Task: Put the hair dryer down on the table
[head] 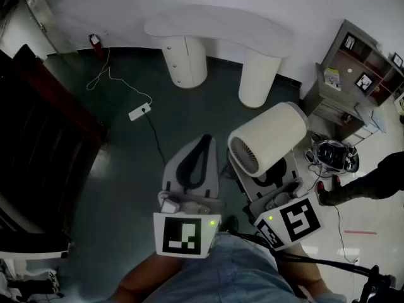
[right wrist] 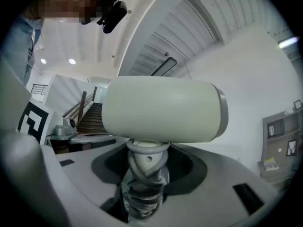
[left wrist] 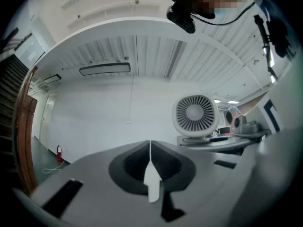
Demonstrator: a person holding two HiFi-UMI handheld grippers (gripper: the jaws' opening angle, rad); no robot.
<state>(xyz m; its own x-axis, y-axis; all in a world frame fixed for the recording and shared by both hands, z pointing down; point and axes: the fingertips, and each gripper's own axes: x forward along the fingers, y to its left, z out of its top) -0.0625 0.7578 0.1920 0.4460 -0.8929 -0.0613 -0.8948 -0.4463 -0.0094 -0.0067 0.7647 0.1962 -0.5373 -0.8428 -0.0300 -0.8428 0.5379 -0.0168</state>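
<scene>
The hair dryer (head: pixel 268 137) is a cream barrel with a round grille at its left end; it is held up in the air. My right gripper (head: pixel 273 180) is shut on its handle (right wrist: pixel 144 171), which has a grey cord wound round it, and the barrel (right wrist: pixel 161 110) lies level above the jaws. My left gripper (head: pixel 203 142) hangs to the left of the dryer, shut and empty, its pads (left wrist: pixel 152 183) pressed together. From the left gripper view the dryer (left wrist: pixel 195 115) shows grille-on. The white curved table (head: pixel 214 27) on two round legs stands further ahead.
A power strip (head: pixel 139 112) with its white cable lies on the dark floor, and a red extinguisher (head: pixel 95 41) stands by the wall. A shelf unit (head: pixel 344 74) and a tangle of gear (head: pixel 334 153) sit at right, beside another person's leg (head: pixel 363 185). Dark stairs (head: pixel 38 125) rise at left.
</scene>
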